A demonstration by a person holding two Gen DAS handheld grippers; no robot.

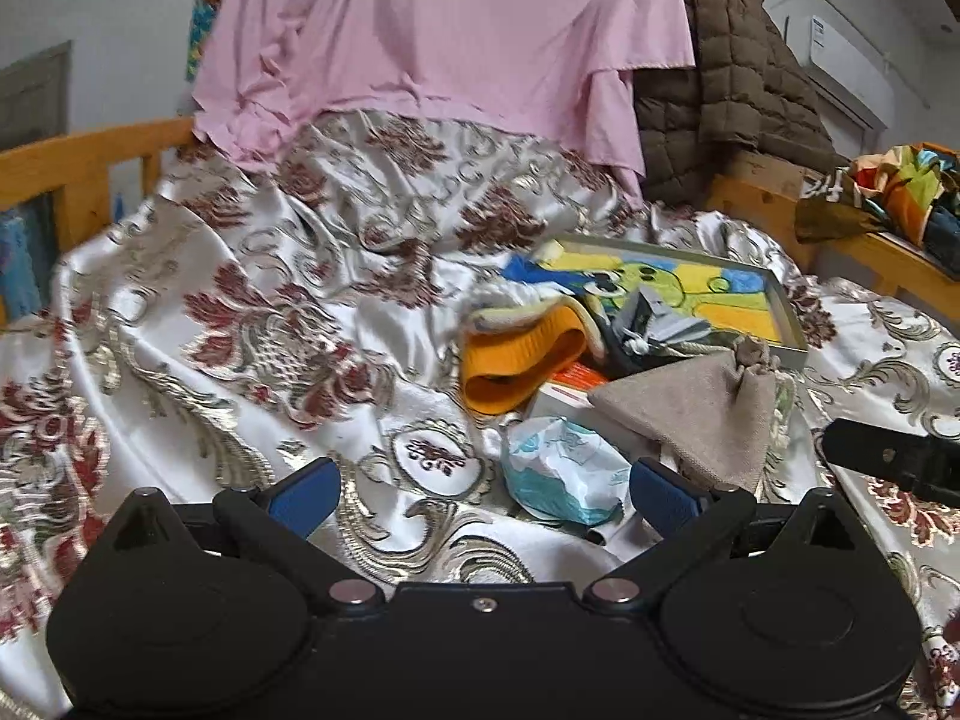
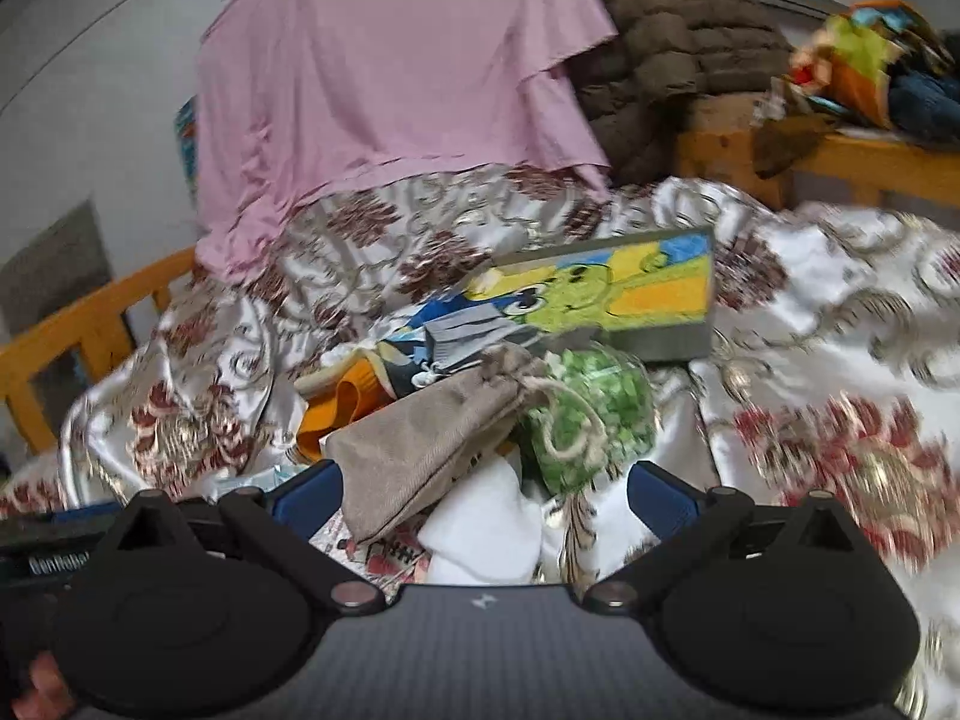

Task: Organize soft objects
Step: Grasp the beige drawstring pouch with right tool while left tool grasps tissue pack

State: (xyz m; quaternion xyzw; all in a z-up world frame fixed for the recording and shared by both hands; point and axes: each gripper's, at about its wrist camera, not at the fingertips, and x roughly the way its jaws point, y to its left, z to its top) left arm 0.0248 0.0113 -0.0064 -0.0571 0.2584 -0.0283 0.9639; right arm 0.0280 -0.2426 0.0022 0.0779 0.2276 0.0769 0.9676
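1. Floral bedspread (image 1: pixel 252 312) fills the ground ahead of you, pink sheet (image 1: pixel 444 30) draped at the back.
2. Your left gripper (image 1: pixel 480 495) hangs wide open, empty; a crumpled blue-white packet (image 1: pixel 561 471) lies between its fingers, the orange hat (image 1: pixel 519 360) beyond.
3. Your right gripper (image 2: pixel 483 498) gapes too, the beige pouch (image 2: pixel 420 444) just ahead, green bag (image 2: pixel 585 420) beside it.

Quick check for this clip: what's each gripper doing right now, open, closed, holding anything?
Left gripper: open, holding nothing, above the bedspread.
Right gripper: open, holding nothing; the beige drawstring pouch lies just ahead.
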